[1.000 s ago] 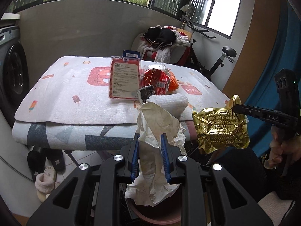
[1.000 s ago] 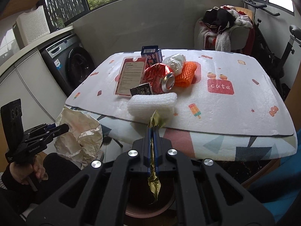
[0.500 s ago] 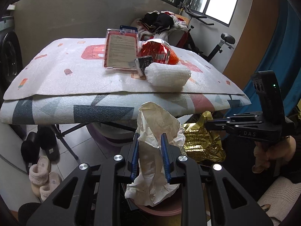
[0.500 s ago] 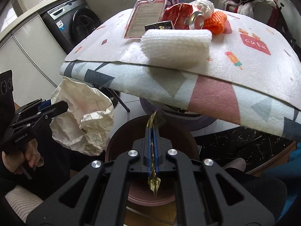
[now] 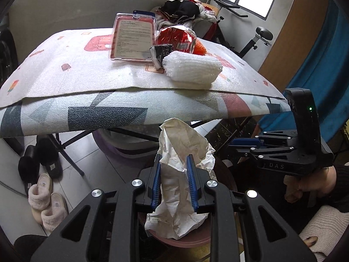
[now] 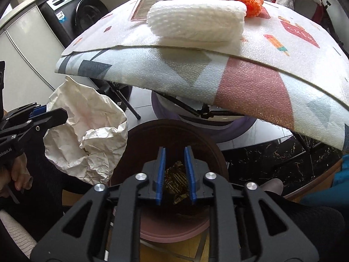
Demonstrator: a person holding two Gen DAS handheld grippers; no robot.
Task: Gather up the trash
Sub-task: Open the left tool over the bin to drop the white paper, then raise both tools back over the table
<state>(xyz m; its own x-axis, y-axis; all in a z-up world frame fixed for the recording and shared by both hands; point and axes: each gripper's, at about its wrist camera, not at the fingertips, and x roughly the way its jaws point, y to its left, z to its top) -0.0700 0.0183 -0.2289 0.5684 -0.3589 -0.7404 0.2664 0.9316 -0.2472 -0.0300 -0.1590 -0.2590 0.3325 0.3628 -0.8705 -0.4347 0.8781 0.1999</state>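
Note:
My left gripper [image 5: 173, 159] is shut on a crumpled cream paper [image 5: 181, 144], held over the dark brown bin [image 5: 170, 239] below the table edge. In the right wrist view the same paper [image 6: 91, 120] hangs left of the bin [image 6: 150, 131]. My right gripper [image 6: 174, 150] is over the bin with its jaws opening. The gold foil wrapper [image 6: 175, 179] lies loose inside the bin beneath them, and the pads do not touch it. On the table lie a white foam net [image 5: 192, 69], a crushed red can [image 5: 176, 39], a clear plastic package [image 5: 133, 41] and an orange net [image 6: 253, 2].
The padded table [image 5: 76, 76] overhangs the bin, its edge close above both grippers. A purple basin [image 6: 240, 128] stands under the table among its black legs. Slippers [image 5: 45, 198] lie on the floor to the left. A washing machine [image 6: 74, 17] stands at the back left.
Both grippers have sunk from table height to below the table edge, over the bin. The right jaws have parted and the gold wrapper has dropped into the bin. The left keeps the paper.

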